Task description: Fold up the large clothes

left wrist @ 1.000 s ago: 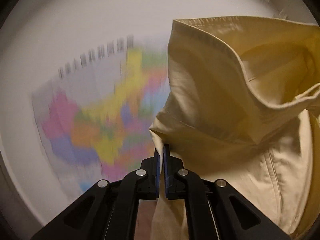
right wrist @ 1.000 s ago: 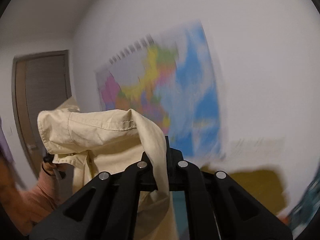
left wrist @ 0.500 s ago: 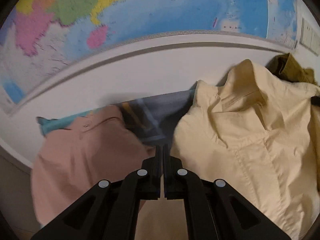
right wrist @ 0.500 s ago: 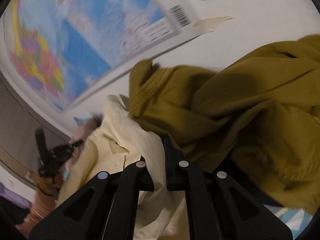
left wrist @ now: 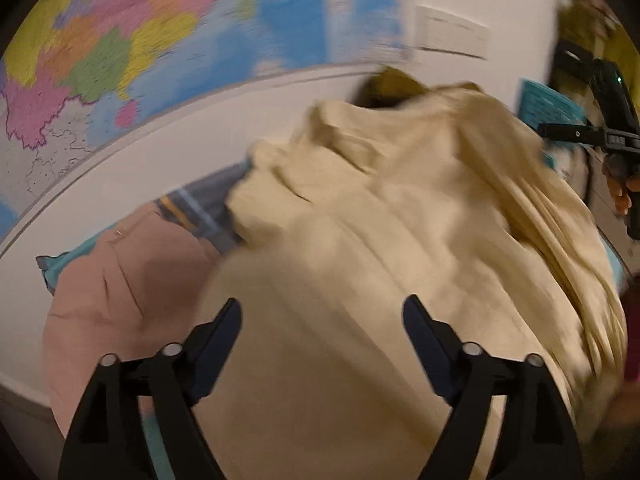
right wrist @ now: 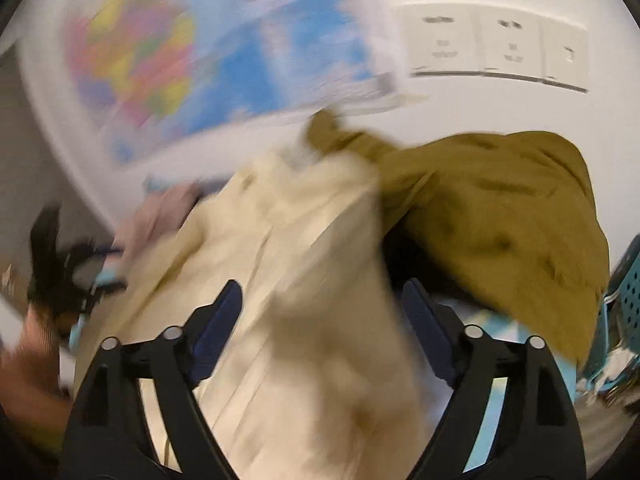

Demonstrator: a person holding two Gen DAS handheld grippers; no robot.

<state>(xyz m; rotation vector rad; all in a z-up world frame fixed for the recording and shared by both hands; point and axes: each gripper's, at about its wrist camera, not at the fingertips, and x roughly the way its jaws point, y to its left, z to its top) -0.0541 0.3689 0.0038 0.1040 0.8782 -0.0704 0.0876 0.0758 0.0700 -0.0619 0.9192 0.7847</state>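
No readable text in either view. Wall map (left wrist: 168,40) has small print on its regions, too blurred to make out. Wall sockets (right wrist: 496,48) carry dark marks above the openings, maybe short labels, but smeared, can't read. Blue sheet (left wrist: 548,106) at right edge of left view has faint lines, also illegible.

White wall (right wrist: 460,108), colourful map (left wrist: 120,40), wall sockets (right wrist: 496,48)

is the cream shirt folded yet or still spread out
Not folded: the cream shirt lies rumpled and loosely spread, overlapping the pink garment and the mustard garment. No neat fold shows.
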